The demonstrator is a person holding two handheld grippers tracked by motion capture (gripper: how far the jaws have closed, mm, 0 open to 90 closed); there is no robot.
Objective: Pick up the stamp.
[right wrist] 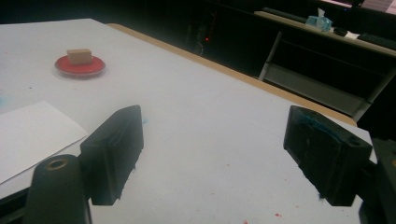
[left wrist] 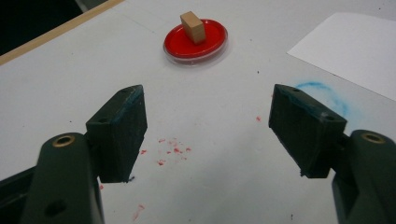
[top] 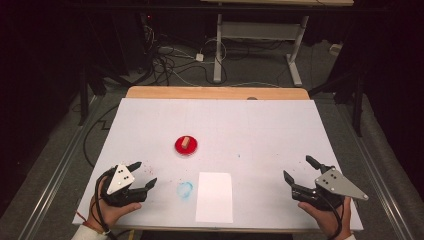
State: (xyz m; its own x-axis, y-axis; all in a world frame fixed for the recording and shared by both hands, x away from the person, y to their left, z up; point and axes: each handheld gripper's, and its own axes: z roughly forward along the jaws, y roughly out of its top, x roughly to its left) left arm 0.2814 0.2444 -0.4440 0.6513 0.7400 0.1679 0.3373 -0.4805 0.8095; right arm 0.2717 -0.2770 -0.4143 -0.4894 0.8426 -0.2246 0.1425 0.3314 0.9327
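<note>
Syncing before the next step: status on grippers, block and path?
Left gripper open, empty; right gripper open, empty. Wooden block sits on the red dish, untouched. Paper sheet near front edge, nothing blocking the way to the block.

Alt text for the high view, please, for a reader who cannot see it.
A person's two hands rest at the near edge of a white table, the left gripper and right gripper both open and holding nothing. Mid-table, a small wooden block sits on a red round dish; a white paper sheet lies near the front edge, beside a blue smudge.
</note>
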